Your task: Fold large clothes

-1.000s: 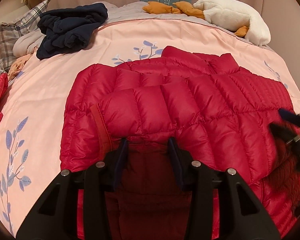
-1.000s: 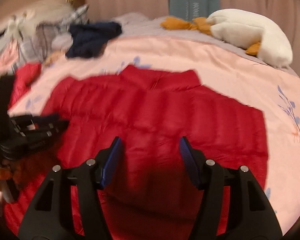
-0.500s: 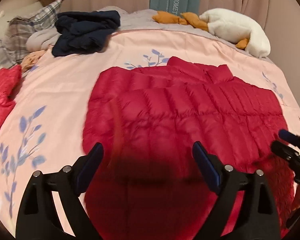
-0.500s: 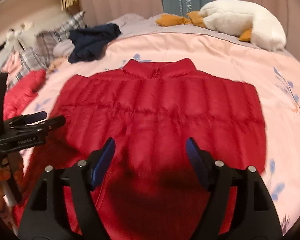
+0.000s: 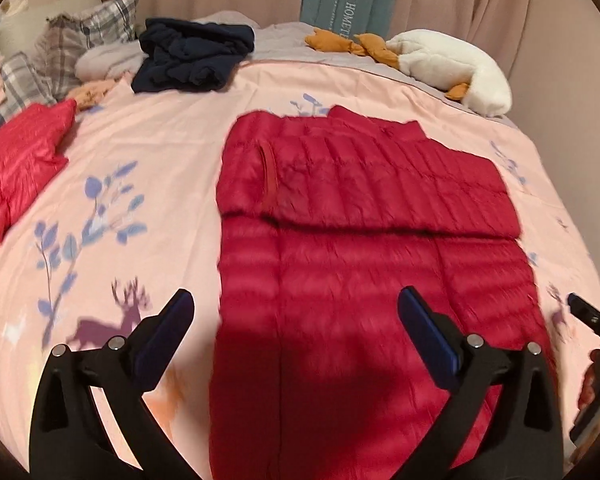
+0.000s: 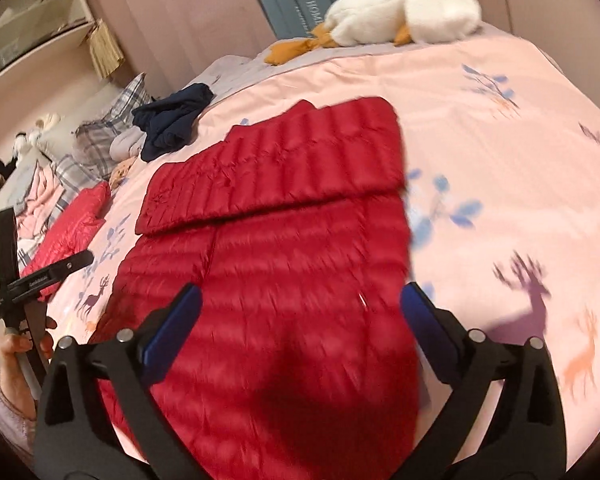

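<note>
Two claws hang over the near end of the bed (image 5: 172,152), and you have bare pink cover on both flanks of the jacket (image 5: 364,240): a broad strip to its left in the left view, running out to a second red garment (image 5: 16,172) by that edge, and a wider stretch to its right in the right view, out to where the cover curves away. Far side is crowded: a navy heap (image 5: 188,60), plaid pillows (image 5: 80,40) and a white plush goose (image 5: 452,68) sit along it, all well apart from the jacket. Your left claw (image 5: 296,332) has its jaws opening, spread wide with nothing pinched; one finger stands over the pink cover, the other over the red hem. Your right claw (image 6: 300,320) is opening too, empty, straddling the jacket's lower part, its right finger near the garment's right edge. In the right view the left claw (image 6: 40,276) shows at the left border, gripped by a hand (image 6: 16,356) in a pale sleeve. The jacket is a red quilted puffer lying flat at mid-bed, collar towards the far side. Its upper part carries a folded layer that ends in a straight crosswise edge; a cuff band (image 5: 269,178) shows near its left end. Below that edge the quilting lies smooth, blurred nearest you.
</note>
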The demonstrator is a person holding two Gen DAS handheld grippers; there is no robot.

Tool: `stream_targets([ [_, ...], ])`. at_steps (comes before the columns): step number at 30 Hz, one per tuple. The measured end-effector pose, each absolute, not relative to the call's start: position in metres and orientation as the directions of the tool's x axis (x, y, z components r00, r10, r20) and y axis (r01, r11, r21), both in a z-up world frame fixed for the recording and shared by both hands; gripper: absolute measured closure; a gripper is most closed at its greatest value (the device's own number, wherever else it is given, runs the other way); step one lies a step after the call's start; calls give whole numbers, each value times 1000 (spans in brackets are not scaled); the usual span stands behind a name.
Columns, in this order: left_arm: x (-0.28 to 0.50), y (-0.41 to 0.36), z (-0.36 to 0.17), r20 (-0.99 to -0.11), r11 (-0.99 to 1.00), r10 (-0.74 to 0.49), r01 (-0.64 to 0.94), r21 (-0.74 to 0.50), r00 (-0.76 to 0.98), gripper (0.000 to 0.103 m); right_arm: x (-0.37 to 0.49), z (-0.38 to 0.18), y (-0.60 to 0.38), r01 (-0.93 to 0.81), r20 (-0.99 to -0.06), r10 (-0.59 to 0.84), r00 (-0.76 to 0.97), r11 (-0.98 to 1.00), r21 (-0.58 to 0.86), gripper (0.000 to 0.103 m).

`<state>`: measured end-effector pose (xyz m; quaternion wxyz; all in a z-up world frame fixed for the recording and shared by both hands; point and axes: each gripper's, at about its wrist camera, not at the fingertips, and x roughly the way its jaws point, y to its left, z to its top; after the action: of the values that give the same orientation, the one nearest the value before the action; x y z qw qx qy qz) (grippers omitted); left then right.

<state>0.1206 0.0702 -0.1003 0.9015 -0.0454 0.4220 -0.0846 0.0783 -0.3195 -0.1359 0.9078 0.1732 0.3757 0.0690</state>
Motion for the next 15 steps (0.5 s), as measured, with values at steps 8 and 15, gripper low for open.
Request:
stream_targets([
  [8,55,130,-135,-723,902,-381,58,-429,577,1,30,-164,-342,56,-666,327,671,873,485,2],
  [15,14,154,-164,-688,846,-464,48,-531,558,1,-3,-181,-344,41,-664,389,639,844,534,2],
])
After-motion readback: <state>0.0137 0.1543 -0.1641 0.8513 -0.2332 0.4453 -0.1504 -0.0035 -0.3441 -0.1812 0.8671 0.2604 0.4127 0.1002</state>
